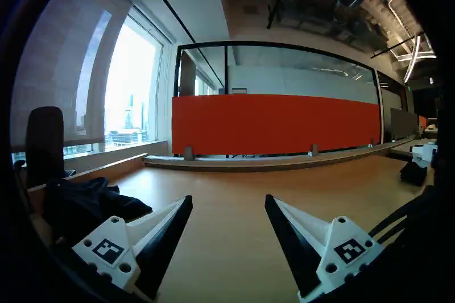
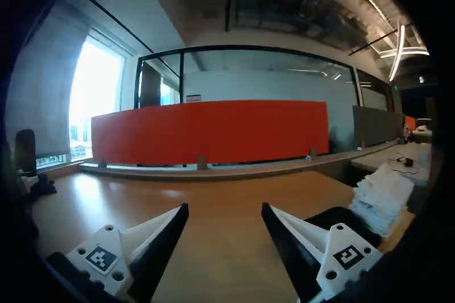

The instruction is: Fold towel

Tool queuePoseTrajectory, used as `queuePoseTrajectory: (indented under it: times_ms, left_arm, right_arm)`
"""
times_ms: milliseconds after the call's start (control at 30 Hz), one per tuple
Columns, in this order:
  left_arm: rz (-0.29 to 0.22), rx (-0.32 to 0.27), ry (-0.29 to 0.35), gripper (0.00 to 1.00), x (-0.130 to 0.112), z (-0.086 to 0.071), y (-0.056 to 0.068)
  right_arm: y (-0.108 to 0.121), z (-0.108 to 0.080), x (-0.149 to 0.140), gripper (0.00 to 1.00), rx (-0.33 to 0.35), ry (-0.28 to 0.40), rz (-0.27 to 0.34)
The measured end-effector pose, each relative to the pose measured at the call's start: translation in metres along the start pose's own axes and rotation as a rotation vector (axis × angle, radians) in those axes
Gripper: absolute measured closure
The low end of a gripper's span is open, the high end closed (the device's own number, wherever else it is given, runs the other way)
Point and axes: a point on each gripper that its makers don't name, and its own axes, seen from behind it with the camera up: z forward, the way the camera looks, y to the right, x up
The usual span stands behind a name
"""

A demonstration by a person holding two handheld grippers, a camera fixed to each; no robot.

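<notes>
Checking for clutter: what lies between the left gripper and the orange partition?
In the left gripper view, bare wooden tabletop, then a low ledge, lie between the left gripper and the orange partition.

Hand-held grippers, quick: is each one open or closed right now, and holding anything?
Left hand-held gripper: open, holding nothing.
Right hand-held gripper: open, holding nothing.

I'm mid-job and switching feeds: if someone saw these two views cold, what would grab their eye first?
The long orange-red partition along the far edge of the wooden desk dominates both views, with a bright window to its left. Next come the stack of white towels at the right of the right gripper view and a dark cloth heap at the lower left of the left gripper view.
</notes>
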Motion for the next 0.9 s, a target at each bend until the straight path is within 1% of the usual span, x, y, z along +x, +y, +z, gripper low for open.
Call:
queuePoseTrajectory:
  times_ms: [167, 367, 667, 900]
  left_arm:
    - [0.000, 0.000, 0.000, 0.06, 0.000, 0.000, 0.000]
    - [0.000, 0.000, 0.000, 0.06, 0.000, 0.000, 0.000]
    - [0.000, 0.000, 0.000, 0.06, 0.000, 0.000, 0.000]
    - [0.000, 0.000, 0.000, 0.06, 0.000, 0.000, 0.001]
  right_arm:
    - [-0.004, -0.001, -0.005, 0.01, 0.004, 0.001, -0.002]
    - [-0.002, -0.003, -0.012, 0.00, 0.000, -0.003, 0.000]
    - [-0.001, -0.007, -0.009, 0.01, -0.001, 0.019, 0.012]
    - [-0.007, -0.008, -0.010, 0.01, 0.013, 0.021, -0.014]
